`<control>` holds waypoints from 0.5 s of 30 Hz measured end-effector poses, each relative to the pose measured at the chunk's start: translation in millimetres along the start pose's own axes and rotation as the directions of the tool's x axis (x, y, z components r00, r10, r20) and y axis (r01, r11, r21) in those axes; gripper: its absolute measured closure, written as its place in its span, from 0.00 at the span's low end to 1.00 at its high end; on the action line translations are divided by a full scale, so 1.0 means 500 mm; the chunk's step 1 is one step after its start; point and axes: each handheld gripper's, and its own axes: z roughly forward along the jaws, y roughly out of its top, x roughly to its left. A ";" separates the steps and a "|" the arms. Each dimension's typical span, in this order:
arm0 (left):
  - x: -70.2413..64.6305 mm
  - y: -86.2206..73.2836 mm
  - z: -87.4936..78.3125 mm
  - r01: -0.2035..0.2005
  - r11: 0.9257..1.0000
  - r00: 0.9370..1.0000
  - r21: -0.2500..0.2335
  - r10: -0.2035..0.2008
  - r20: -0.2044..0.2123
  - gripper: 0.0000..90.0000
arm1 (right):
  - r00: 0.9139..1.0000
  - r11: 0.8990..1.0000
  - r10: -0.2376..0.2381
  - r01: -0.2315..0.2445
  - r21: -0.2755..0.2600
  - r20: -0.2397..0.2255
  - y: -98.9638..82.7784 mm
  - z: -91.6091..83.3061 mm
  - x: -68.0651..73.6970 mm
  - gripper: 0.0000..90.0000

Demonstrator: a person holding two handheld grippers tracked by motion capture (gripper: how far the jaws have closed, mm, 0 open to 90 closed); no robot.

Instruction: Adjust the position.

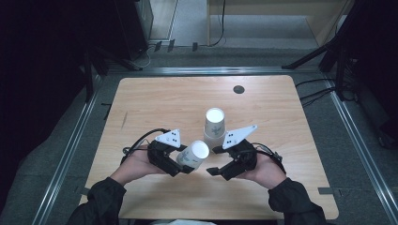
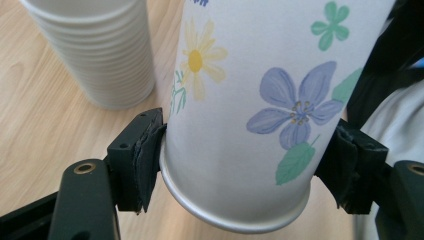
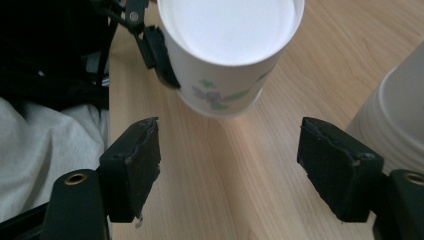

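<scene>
Left claw (image 1: 180, 165) pinches the flowered paper cup (image 2: 250, 100) near its base; light, crushable, so grip gently. Right claw (image 3: 227, 165) gapes empty.

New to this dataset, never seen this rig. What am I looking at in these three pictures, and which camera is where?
No robot arm here: a person holds a two-jaw tool in each hand at a wooden table. The high view looks down from above the person's side; the other two cameras ride on the tools and look along their black jaws.

The left gripper is shut on a flowered paper cup, held tilted near its base, its mouth toward the other hand. The right gripper stands open with nothing between its pads, facing the cup's mouth. A stack of white cups stands upright on the table just beyond, and a small dark round spot sits near the far edge.
</scene>
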 end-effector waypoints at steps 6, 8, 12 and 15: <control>0.011 0.003 0.015 -0.012 0.995 1.000 0.099 0.012 0.002 0.29 | 1.000 1.000 0.003 -0.003 0.011 0.009 -0.016 0.015 -0.005 0.29; 0.010 0.004 0.021 -0.027 0.992 1.000 0.123 0.028 -0.001 0.29 | 1.000 1.000 0.003 -0.003 0.006 0.014 -0.017 0.018 -0.009 0.29; 0.007 0.007 0.034 -0.048 0.986 0.999 0.158 0.047 0.007 0.29 | 1.000 1.000 0.006 -0.006 0.003 0.013 -0.021 0.023 -0.014 0.29; 0.005 0.009 0.047 -0.059 0.981 0.998 0.186 0.058 0.009 0.29 | 1.000 1.000 0.007 -0.007 0.010 0.008 -0.023 0.029 -0.015 0.29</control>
